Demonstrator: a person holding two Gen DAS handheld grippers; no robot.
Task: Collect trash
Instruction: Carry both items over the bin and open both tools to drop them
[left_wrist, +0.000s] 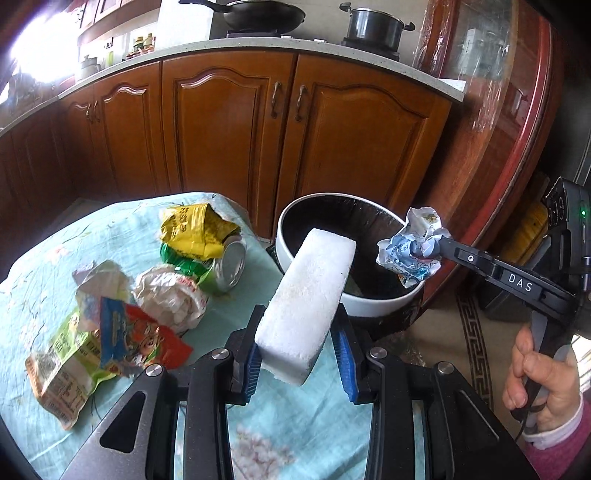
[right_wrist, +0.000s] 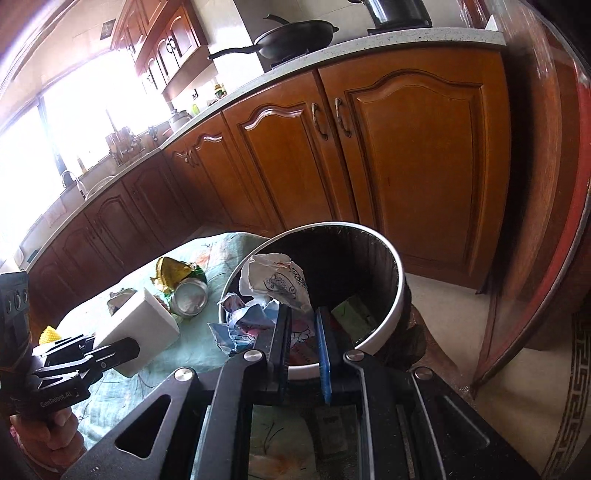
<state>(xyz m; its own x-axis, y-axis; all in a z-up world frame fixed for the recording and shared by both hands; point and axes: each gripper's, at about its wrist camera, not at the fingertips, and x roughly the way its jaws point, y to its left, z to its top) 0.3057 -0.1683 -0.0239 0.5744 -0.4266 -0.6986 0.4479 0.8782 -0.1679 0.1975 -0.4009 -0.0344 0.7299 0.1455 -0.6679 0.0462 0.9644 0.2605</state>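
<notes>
While much litter remains on the cloth, well into the job, judging by the bin. Left gripper (left_wrist: 299, 343) clamped on a white foam block (left_wrist: 306, 295), held above the table edge and tilted toward the trash bin (left_wrist: 384, 304), far end reaching over the rim. Right gripper (right_wrist: 303, 332) nearly closed on a crumpled blue-and-white wrapper (right_wrist: 255, 314), poised over the bin mouth. Neither piece dropped yet. Already inside the bin: at least one greenish flat packet (right_wrist: 351, 314) at the bottom.

Left to collect from the floral tablecloth (left_wrist: 229, 424): a crushed green can (left_wrist: 221, 266) lying on its side, a yellow bag (left_wrist: 192, 229) resting on it, a white crumpled paper ball (left_wrist: 170, 295) just beside the can, an orange-and-blue snack packet (left_wrist: 136, 336), a green-and-white packet (left_wrist: 62, 376) partly under it, and a pale torn scrap (left_wrist: 99, 277) behind them. Roughly half done, as a guess.

Hard to judge: most of the bin floor, dark and screened by foam and wrapper. Print on the packets too small to read. Table's near edge cut off by both gripper bodies. A yellow object (right_wrist: 50, 334) at the far left of the right wrist view, mostly hidden, unidentified.
</notes>
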